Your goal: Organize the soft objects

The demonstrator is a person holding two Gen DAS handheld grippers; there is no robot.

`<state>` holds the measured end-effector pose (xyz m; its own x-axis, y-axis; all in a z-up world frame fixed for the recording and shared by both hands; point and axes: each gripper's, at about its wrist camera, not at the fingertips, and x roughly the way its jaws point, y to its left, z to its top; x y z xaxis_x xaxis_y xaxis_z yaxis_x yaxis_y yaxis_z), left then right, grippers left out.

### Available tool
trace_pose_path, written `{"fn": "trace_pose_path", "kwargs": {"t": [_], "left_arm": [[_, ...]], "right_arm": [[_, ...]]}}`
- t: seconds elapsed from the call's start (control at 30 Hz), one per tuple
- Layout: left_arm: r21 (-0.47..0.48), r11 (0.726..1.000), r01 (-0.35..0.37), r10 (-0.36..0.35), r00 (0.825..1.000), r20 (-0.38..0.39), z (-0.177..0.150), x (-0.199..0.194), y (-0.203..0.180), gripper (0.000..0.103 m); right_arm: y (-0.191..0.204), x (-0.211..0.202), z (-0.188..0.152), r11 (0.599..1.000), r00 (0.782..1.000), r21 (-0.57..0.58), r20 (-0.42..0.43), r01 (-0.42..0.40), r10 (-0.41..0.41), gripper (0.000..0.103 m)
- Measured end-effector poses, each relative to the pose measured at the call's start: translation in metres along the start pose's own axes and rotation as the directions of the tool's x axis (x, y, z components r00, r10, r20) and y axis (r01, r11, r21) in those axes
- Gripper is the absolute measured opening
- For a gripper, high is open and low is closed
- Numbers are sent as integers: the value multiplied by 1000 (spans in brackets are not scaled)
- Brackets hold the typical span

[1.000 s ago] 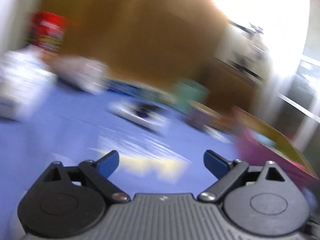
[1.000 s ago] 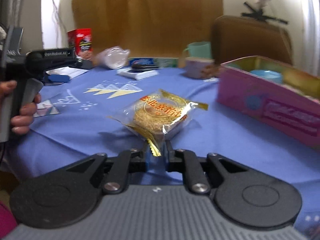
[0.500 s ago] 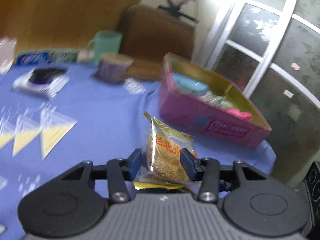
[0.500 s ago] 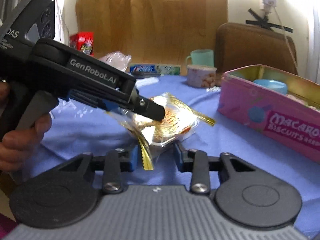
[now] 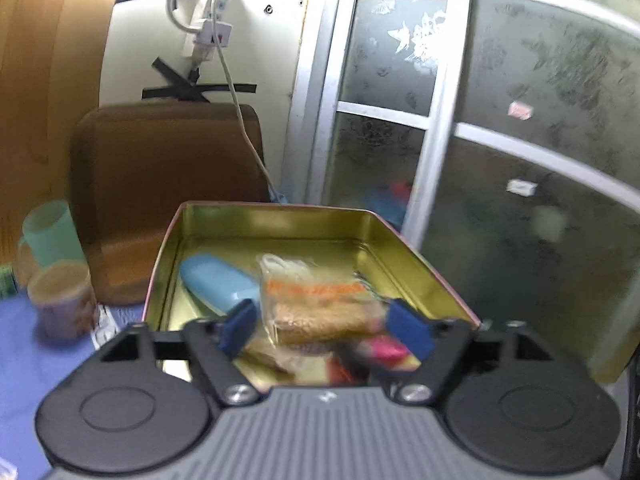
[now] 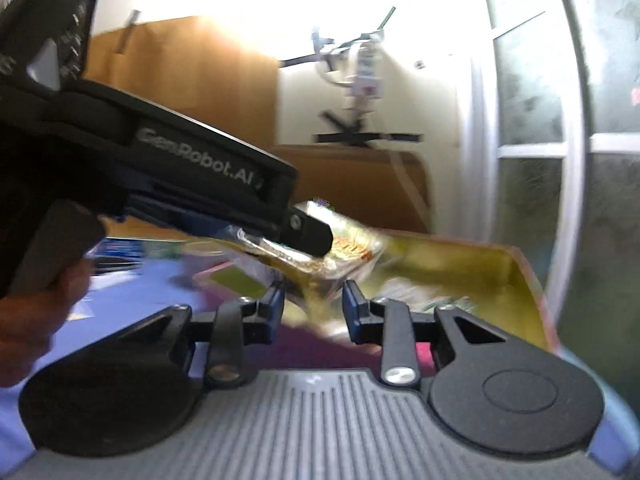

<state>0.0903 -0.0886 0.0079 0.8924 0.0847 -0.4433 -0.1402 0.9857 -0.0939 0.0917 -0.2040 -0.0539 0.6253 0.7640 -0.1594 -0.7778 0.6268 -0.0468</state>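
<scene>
A clear packet with a golden pastry (image 5: pixel 316 304) hangs blurred over the open pink tin (image 5: pixel 400 248) with a gold inside. My left gripper (image 5: pixel 324 330) is above the tin. Its jaws are opening, with the packet between the blue pads and neither pad pressing on it. From the right wrist view the left gripper's black fingers (image 6: pixel 312 236) lie over the packet (image 6: pixel 352 248) at the tin's edge (image 6: pixel 516 280). My right gripper (image 6: pixel 314 308) sits just behind, jaws partly apart and closing a little. The packet's gold edge is ahead of the gap, untouched.
Inside the tin lie a light blue oval object (image 5: pixel 216 280) and something pink (image 5: pixel 384 352). A patterned cup (image 5: pixel 60 300) and a green mug (image 5: pixel 48 232) stand on the blue cloth left of the tin. A brown chair back (image 5: pixel 160 176) and a glass door are behind. A hand (image 6: pixel 32 320) holds the left gripper.
The left gripper closed on the packet above the table, carried it right to over the tin, and its jaws have parted. The right gripper let go of the packet's edge and followed toward the tin.
</scene>
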Motion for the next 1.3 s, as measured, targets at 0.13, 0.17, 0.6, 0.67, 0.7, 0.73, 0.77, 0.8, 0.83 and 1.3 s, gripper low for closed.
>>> {"fn": "trace_pose_path", "kwargs": {"t": [0.13,0.17,0.6,0.67,0.7,0.73,0.77,0.8,0.83,1.3], "left_arm": [[-13,993,-119,119,992,-38,-6,11,3,78],[-23,993,-115,114,993,-37,-9,7,6,79],[-62,963,-260,253,961,-110,-45,-35,17,90],[-61,962,-267,258,958,-124,-50,-40,18,90],[-63,961,-271,261,956,-131,-53,-43,19,90],[-63,960,-273,263,955,-136,-55,-46,20,92],[-64,958,-279,268,953,-141,-58,-48,21,93],[-63,957,-283,272,951,-144,-61,-50,22,94],[-60,955,-290,279,949,-145,-63,-53,23,94],[-53,931,-360,346,922,-175,-93,-73,42,98]], "right_arm": [[-27,50,-4,984,981,-37,-76,176,-179,45],[-37,48,-4,986,983,25,-86,164,-161,45],[-37,-25,-19,950,995,295,-14,101,-101,46],[-35,-30,-19,945,996,317,-19,85,-83,46],[-34,-31,-19,942,997,325,-22,80,-77,46],[-33,-33,-19,940,997,332,-24,77,-73,46],[-31,-35,-19,937,997,341,-28,75,-70,46],[-30,-35,-20,935,997,348,-33,73,-66,46],[-28,-37,-21,931,998,360,-40,68,-58,46],[9,-34,-38,901,982,434,-169,-4,86,50]]}}
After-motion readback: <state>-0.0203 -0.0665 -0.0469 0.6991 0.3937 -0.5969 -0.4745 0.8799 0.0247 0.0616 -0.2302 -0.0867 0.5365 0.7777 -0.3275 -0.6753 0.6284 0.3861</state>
